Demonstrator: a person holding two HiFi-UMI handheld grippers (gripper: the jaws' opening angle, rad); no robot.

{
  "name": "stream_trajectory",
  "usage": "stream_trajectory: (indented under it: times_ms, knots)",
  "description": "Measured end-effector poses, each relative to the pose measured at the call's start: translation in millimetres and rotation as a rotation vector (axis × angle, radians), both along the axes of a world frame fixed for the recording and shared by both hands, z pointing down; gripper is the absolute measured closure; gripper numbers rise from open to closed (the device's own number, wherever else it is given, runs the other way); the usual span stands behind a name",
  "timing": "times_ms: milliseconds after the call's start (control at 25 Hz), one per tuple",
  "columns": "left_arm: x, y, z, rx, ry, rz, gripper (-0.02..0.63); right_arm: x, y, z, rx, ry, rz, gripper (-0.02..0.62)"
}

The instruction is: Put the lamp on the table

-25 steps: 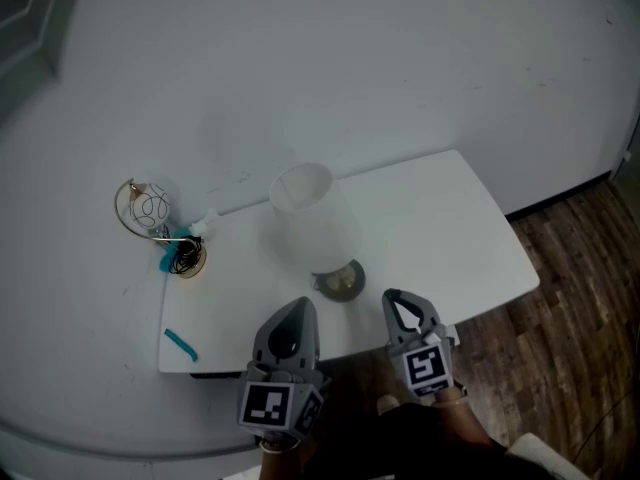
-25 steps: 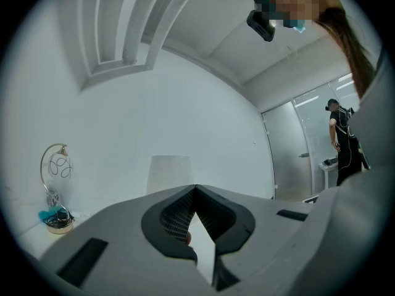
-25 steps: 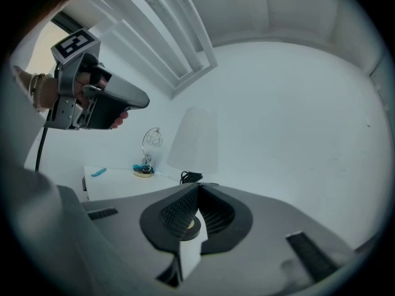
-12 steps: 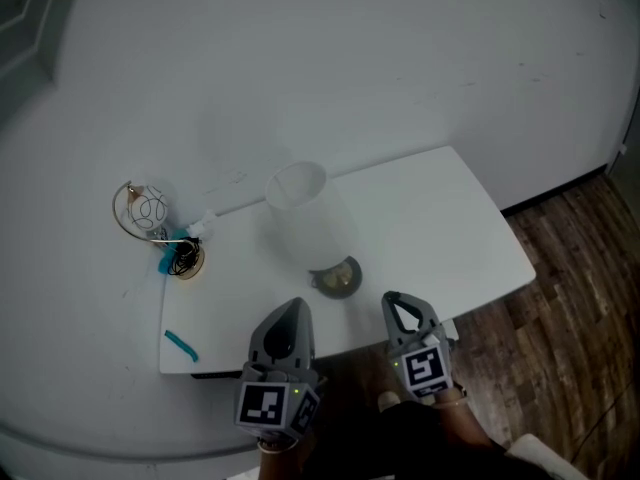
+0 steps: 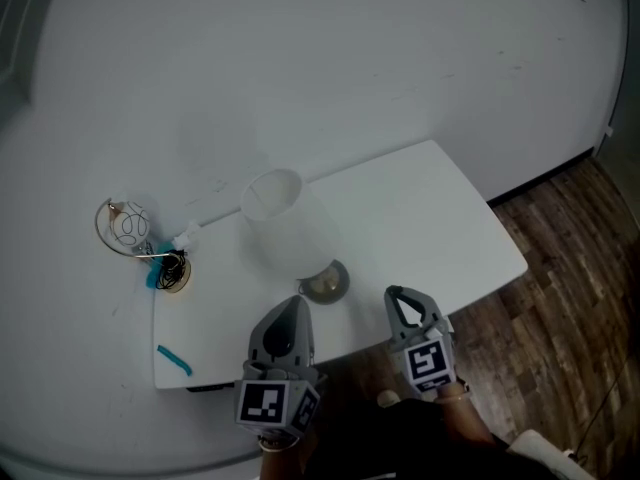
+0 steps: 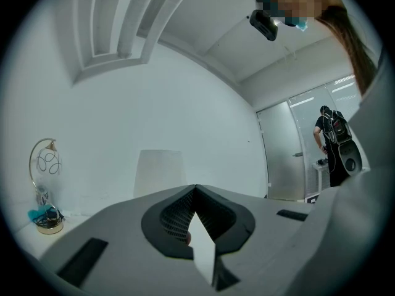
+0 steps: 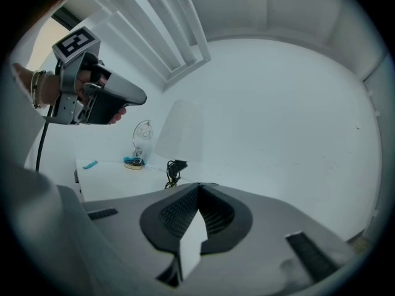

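On the white surface [image 5: 440, 218] sit one white-shaded lamp [image 5: 285, 230], one gold wire ornament [image 5: 128, 230] and one teal strip [image 5: 175, 360], while at its near edge the left gripper [image 5: 292, 305] and right gripper [image 5: 398, 296] are both closed and empty.

Office-like room: white wall [image 5: 300, 68], glass door [image 6: 281, 153], wood-plank floor [image 5: 570, 318], white table [image 5: 430, 208]

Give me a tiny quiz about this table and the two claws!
1. True or false: the lamp stands on the white table.
2. What lies near the table's near left corner? A) a teal stick B) a red ball C) a spoon
3. Fill in: the left claw and the right claw are both ____ and hold nothing.
Key: 1 true; 2 A; 3 shut.
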State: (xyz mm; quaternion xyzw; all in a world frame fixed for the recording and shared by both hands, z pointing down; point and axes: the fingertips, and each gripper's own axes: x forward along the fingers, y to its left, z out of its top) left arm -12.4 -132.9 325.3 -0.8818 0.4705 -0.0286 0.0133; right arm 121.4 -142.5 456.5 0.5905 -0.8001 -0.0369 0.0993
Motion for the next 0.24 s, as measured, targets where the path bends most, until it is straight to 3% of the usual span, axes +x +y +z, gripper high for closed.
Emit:
stream_trajectory:
  times_ms: [240]
  knots:
    - [0,-14,-1,0.003,-0.003,0.001,0.607,3,-11,2,-0.008,-0.004,0.01,0.598]
